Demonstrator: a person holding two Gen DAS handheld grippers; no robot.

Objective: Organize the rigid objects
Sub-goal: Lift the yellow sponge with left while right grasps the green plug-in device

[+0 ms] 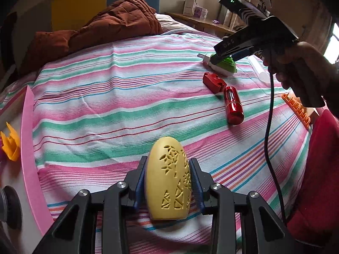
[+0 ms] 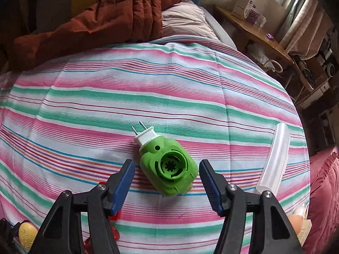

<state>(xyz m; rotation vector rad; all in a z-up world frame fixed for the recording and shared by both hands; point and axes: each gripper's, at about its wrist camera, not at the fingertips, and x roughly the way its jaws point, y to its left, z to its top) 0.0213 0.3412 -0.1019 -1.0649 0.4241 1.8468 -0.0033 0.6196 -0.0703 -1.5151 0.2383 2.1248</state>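
Note:
My left gripper [image 1: 168, 161] is shut on a yellow egg-shaped shell [image 1: 165, 190] with cut-out patterns, held just above the striped bedsheet [image 1: 106, 97]. A green and white plug-in device [image 2: 152, 163] lies on the sheet between the fingers of my right gripper [image 2: 167, 162], which is open; neither blue pad touches it. In the left wrist view a hand holds the right gripper [image 1: 216, 57] pointing down over that green device [image 1: 229, 64]. A red box [image 1: 213, 82] and a red cylinder [image 1: 233, 105] lie near it.
A pink tray rim [image 1: 29, 139] with an orange piece [image 1: 10, 146] is at the left. An orange rack [image 1: 298, 110] and red cloth [image 1: 322, 180] are at the right. A translucent tube [image 2: 275, 160] lies right of the device. A brown quilt [image 1: 110, 23] is at the back.

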